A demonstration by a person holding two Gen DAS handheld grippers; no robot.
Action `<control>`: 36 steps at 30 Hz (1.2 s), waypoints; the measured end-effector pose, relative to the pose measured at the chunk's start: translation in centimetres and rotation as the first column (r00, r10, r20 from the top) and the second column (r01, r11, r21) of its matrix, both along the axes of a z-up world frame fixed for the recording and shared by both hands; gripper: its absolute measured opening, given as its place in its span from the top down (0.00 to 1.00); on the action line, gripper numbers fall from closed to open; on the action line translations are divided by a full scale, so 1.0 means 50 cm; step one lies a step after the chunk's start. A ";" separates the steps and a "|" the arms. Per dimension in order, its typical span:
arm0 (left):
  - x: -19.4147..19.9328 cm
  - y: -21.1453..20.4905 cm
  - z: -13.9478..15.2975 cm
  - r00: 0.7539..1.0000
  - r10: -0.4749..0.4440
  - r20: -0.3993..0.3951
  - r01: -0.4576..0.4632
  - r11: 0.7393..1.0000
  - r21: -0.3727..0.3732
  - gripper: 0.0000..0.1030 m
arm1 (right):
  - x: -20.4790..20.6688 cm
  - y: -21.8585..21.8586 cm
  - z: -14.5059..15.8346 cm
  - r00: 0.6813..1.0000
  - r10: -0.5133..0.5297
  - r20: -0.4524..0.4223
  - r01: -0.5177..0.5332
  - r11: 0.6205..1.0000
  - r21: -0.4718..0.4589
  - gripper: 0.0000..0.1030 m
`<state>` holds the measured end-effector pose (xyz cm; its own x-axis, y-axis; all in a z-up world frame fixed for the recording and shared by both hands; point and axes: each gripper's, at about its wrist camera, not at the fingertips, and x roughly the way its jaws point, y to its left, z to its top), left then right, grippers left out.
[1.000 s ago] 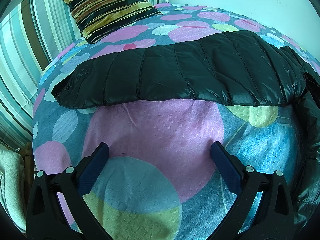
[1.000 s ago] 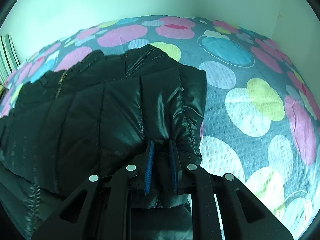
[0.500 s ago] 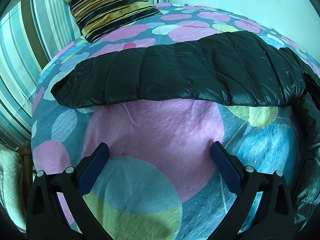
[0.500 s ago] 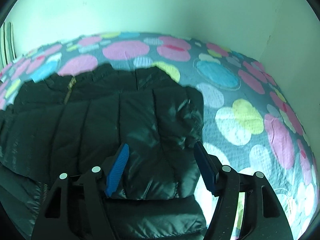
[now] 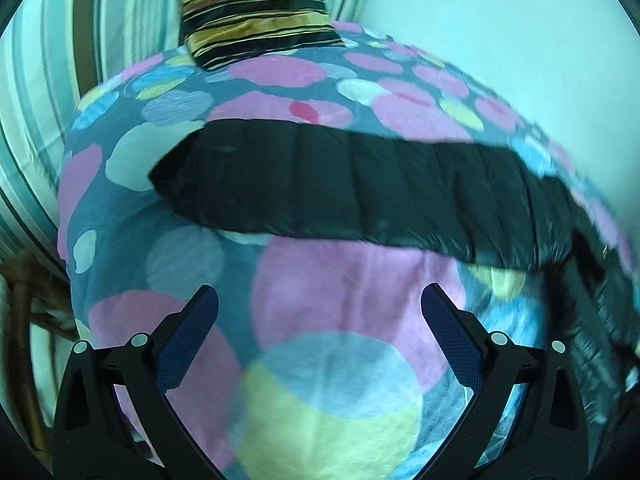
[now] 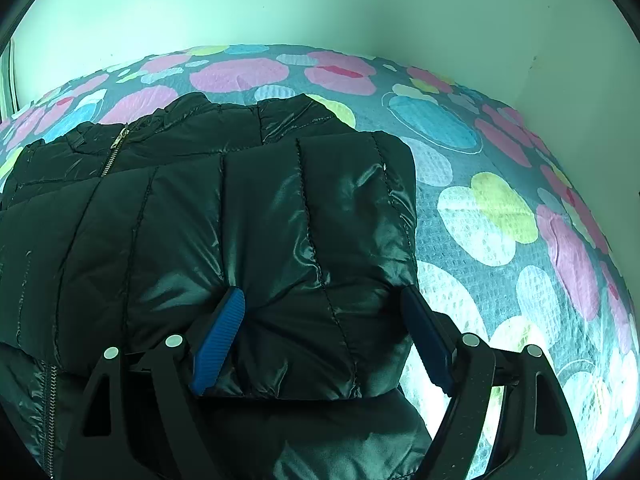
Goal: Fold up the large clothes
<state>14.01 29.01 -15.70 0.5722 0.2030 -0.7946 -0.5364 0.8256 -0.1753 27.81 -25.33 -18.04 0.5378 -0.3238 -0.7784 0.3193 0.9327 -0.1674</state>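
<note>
So there's a black puffer jacket (image 6: pixel 248 216) spread out on a bed with a bedspread (image 6: pixel 500 208) covered in big pink, blue and yellow-green circles. In the right wrist view a sleeve is folded across the jacket's body, and the brass zipper (image 6: pixel 114 148) shows up near the collar at the upper left. The right gripper (image 6: pixel 320 304) is right over the cuff end of that sleeve, jaws opening up, and the quilted fabric sits between the blue pads (image 6: pixel 218 340) but they're not pinching it, just loose puffy nylon in the gap

Left wrist view is kinda blurry. The other sleeve (image 5: pixel 360 196) stretches sideways across the bedspread (image 5: pixel 340 292), running off toward the jacket body at the right edge. The left gripper (image 5: pixel 318 300) is spread wide with nothing in it, over a pink circle, near the sleeve but apart from it. A striped cushion (image 5: pixel 252 4) leans at the far end of the bed, against striped fabric (image 5: pixel 60 80) on the left
</note>
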 end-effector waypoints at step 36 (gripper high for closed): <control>0.094 0.113 0.133 0.970 -0.056 0.235 0.084 0.990 -0.112 0.90 | -0.006 -0.010 -0.002 1.000 -0.003 0.018 0.003 1.000 0.010 0.21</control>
<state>18.73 34.65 -9.07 0.7525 0.0668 -0.6552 -0.4111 0.8249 -0.3881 27.51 -25.85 -18.14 0.5510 -0.3177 -0.7716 0.3249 0.9334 -0.1523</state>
